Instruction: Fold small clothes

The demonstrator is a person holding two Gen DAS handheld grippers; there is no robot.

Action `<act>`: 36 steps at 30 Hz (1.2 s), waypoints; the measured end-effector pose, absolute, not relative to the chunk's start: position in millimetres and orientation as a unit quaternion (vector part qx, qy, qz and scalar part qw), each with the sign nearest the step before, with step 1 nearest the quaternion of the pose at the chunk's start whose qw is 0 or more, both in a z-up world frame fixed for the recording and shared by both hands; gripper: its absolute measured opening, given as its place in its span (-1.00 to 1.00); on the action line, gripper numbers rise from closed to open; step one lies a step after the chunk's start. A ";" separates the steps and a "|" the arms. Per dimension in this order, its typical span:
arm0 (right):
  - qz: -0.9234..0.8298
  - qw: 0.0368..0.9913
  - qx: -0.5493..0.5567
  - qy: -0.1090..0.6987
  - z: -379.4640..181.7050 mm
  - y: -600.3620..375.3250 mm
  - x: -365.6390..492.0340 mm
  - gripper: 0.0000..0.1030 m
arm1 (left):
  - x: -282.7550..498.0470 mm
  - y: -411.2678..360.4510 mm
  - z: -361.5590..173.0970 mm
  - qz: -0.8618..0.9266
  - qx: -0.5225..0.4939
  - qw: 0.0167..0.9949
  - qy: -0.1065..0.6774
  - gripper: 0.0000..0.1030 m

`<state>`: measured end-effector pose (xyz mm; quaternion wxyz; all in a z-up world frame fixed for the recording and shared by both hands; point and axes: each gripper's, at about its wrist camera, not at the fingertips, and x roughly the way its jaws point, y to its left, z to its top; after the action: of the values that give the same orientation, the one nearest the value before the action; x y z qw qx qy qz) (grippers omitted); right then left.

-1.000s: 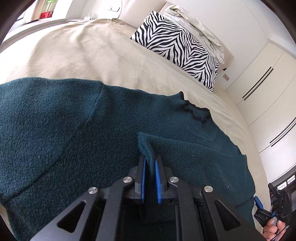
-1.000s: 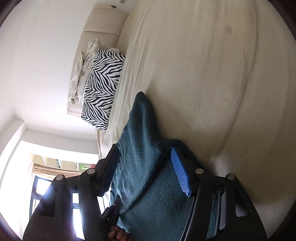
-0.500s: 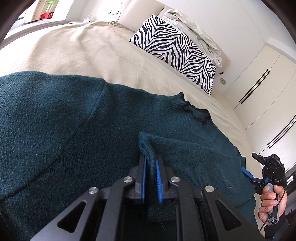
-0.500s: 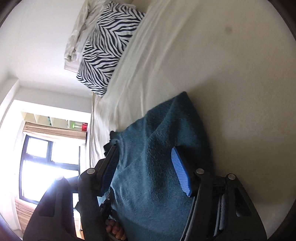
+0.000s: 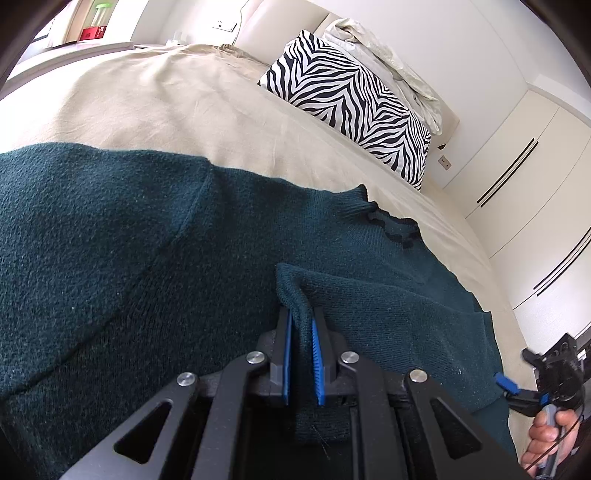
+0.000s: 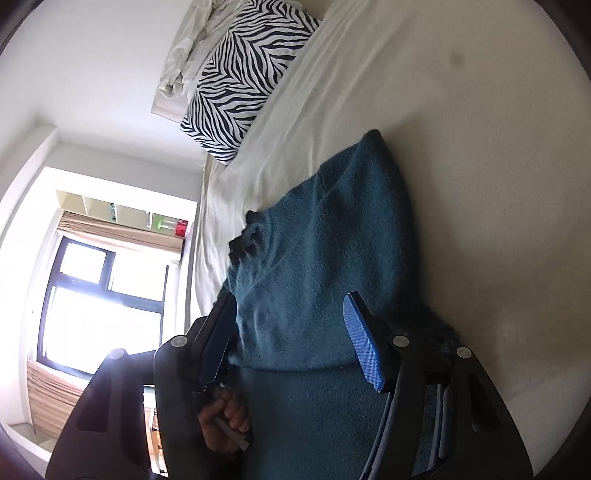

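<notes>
We are finding no readable text, labels, brands, numbers or signs in either wrist view. We are seeing a red box (image 5: 93, 33) on the far shelf in the left wrist view, but any print on it is too small to read. The teal sweater (image 5: 155, 236) is showing no tag or lettering.

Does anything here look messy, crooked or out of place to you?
Nothing looks damaged or spilled. The teal sweater lies on the bed, half folded: the left hand-held gripper pinches a fold of it, and the right hand-held gripper is open above it. The only untidy thing is a crumpled white sheet behind the zebra pillow.
</notes>
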<state>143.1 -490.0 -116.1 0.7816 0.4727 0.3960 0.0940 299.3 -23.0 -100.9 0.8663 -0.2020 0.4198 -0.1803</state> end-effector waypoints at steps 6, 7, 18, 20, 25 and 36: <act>0.060 0.799 0.457 0.386 -120.7 -480.8 120.8 0.18 | 304.5 -14.4 -94.6 -0.193 -0.228 0.848 0.438 -0.71; 0.051 0.803 0.460 0.376 -112.2 -479.3 113.4 0.20 | 302.9 -11.3 -89.0 -0.196 -0.230 0.842 0.448 -0.55; 0.135 0.822 0.442 0.334 -58.9 -390.1 40.9 0.20 | 187.0 209.7 -67.2 -0.049 -0.422 0.831 0.358 0.60; 0.144 0.815 0.447 0.341 -63.1 -368.0 38.2 0.20 | 169.5 257.3 -74.1 0.002 -0.458 0.823 0.336 0.52; 0.160 0.802 0.448 0.362 -75.9 -323.7 36.5 0.20 | 146.7 333.1 -88.7 0.089 -0.530 0.790 0.296 0.36; 0.158 0.801 0.444 0.370 -75.2 -297.0 26.0 0.20 | 186.7 384.1 -109.2 0.163 -0.601 0.736 0.267 -0.39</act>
<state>26.0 -297.0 -75.2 0.8009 0.4435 0.3698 0.1583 186.7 384.1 -109.2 0.7360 -0.6006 0.2666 0.1627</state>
